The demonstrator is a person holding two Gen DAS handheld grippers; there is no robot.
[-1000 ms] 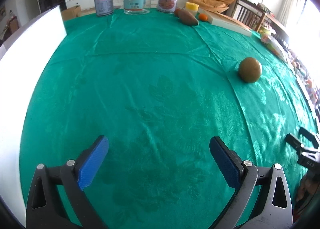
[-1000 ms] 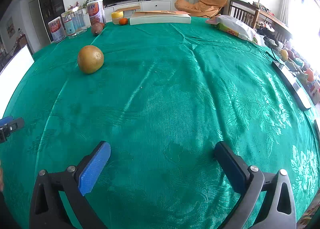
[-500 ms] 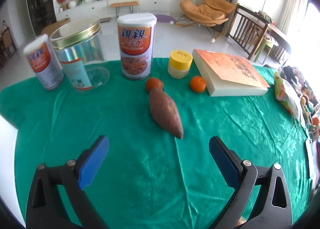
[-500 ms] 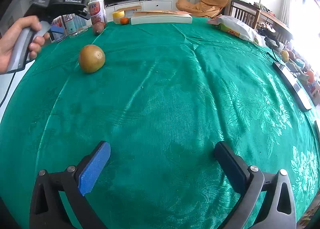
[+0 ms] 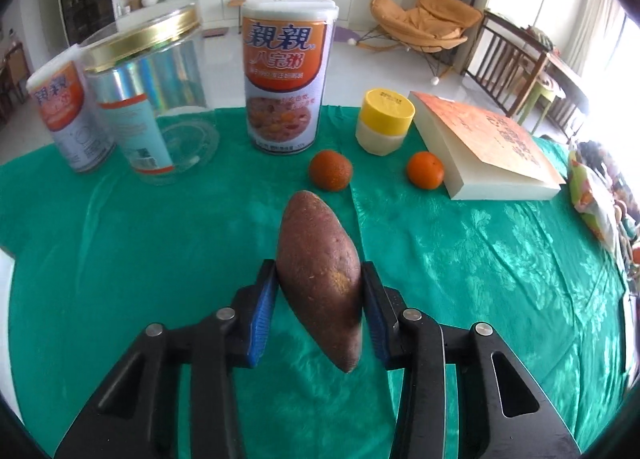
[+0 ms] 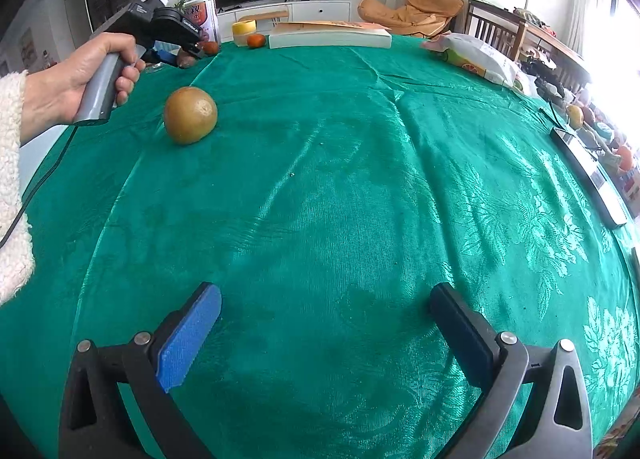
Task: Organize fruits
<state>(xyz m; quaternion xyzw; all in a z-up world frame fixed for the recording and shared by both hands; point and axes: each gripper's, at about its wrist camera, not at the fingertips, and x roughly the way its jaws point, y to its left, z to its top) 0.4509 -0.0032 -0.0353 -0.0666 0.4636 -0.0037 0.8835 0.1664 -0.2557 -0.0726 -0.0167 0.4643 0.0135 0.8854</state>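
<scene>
— Since a moment ago my left gripper [image 5: 320, 291] has travelled from the bare middle of the green tablecloth [image 5: 480, 279] to the far end of the table, and its jaws have just been closing; now the blue pads [image 5: 262, 311] press both flanks of the sweet potato [image 5: 320, 271].

— Where does that leave the sweet potato?

— Between those pads, long axis pointing away from me, its near tip poking out past the fingers. I cannot tell if it has left the cloth. Just beyond it sit two small oranges [image 5: 331, 170], with a porridge can [image 5: 286, 75] behind the left one, a yellow-capped jar [image 5: 386, 121] between them and a thick book [image 5: 492, 147] to the right. A clear jar with a gold lid [image 5: 148, 99] stands further left.

— And the right side?

— My right gripper [image 6: 324, 323] hangs over empty cloth, jaws spread wide, nothing between them. From its camera I see a hand [image 6: 80, 79] in a fleecy sleeve gripping the left tool's handle at far left, and a round brownish-green fruit [image 6: 190, 115] lying near it, well apart from the oranges.
</scene>
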